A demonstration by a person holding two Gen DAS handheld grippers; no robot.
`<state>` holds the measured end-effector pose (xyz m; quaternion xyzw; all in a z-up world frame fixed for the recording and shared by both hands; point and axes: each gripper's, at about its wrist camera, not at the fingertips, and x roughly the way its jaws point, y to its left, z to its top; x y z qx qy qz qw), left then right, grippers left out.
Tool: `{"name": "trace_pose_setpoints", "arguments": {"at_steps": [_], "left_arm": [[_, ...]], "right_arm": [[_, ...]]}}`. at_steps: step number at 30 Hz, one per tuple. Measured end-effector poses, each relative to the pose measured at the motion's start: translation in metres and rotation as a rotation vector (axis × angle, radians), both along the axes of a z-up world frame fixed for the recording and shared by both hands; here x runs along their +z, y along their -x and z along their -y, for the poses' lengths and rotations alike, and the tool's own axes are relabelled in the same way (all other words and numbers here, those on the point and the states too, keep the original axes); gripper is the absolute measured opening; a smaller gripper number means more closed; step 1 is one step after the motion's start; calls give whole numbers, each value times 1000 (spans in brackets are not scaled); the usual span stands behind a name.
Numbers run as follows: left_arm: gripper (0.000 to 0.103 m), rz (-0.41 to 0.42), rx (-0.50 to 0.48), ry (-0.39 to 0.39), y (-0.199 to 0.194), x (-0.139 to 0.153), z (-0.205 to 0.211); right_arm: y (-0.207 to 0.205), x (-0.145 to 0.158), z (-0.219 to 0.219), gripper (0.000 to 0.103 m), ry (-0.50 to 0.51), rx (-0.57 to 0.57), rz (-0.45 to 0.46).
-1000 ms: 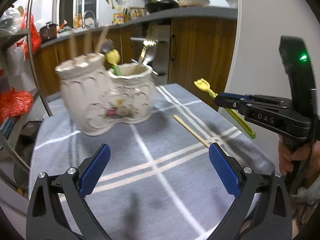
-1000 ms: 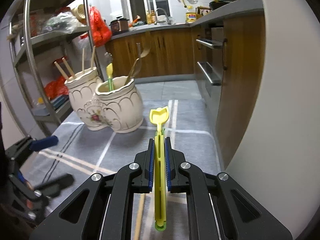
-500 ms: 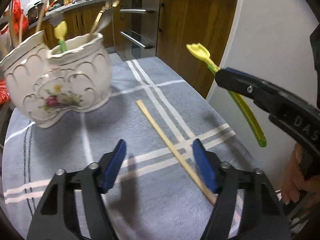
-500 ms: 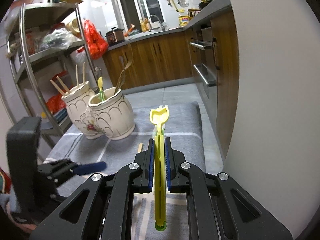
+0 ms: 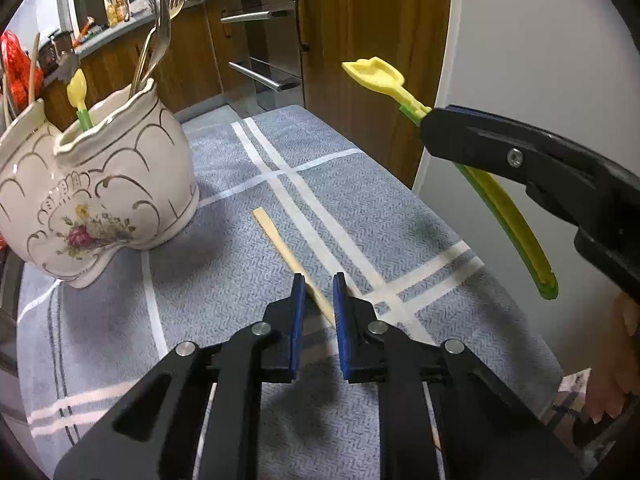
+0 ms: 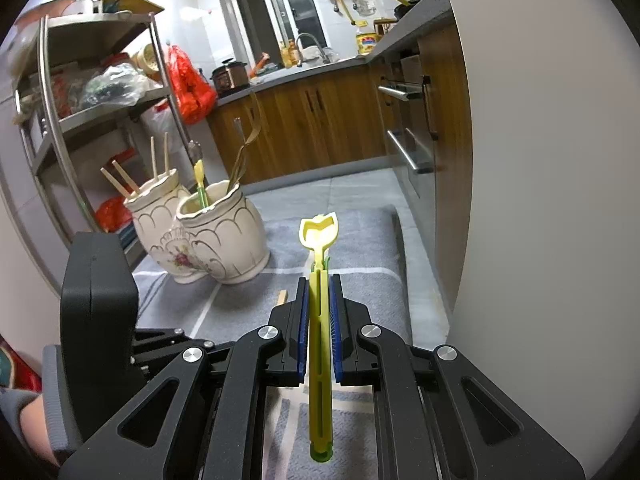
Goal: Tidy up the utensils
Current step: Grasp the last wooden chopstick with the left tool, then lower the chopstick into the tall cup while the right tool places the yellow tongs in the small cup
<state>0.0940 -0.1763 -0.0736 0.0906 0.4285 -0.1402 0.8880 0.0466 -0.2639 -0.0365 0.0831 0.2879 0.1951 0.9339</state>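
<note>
A bare wooden chopstick point(image 5: 280, 240) lies slanted on the grey checked cloth point(image 5: 360, 208). My left gripper point(image 5: 318, 280) is low over its near part, jaws closing, with the stick crossing between the blue pads and touching both. My right gripper point(image 6: 319, 280) is shut on a yellow-green plastic utensil point(image 6: 320, 232), held in the air at the table's right side; its yellow head point(image 5: 376, 76) points toward the kitchen. The cream two-pot ceramic holder point(image 5: 100, 192) stands at the left with forks, a yellow spoon and chopsticks in it.
The cloth-covered table ends close to a white wall point(image 5: 540, 60) on the right. Wooden cabinets with metal handles point(image 6: 404, 152) stand beyond the far edge. A metal shelf rack point(image 6: 80, 92) with bags rises behind the holder. A person's hand point(image 5: 616, 360) grips the right tool.
My left gripper swung right from the holder, came down over the chopstick and closed from wide open to narrow around it. The right gripper drifted a little, still gripping the yellow utensil.
</note>
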Motion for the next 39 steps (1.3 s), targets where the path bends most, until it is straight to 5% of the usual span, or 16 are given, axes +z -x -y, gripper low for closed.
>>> {"name": "trace_pose_setpoints", "arguments": {"at_steps": [6, 16, 30, 39], "left_arm": [[0, 1, -30, 55, -2, 7, -29], [0, 64, -57, 77, 22, 30, -70], [15, -10, -133, 25, -10, 0, -29], [4, 17, -160, 15, -7, 1, -28]], "right_arm": [[2, 1, -4, 10, 7, 11, 10], [2, 0, -18, 11, 31, 22, 16], [-5, -6, -26, 11, 57, 19, -3], [-7, -7, -29, 11, 59, 20, 1]]}}
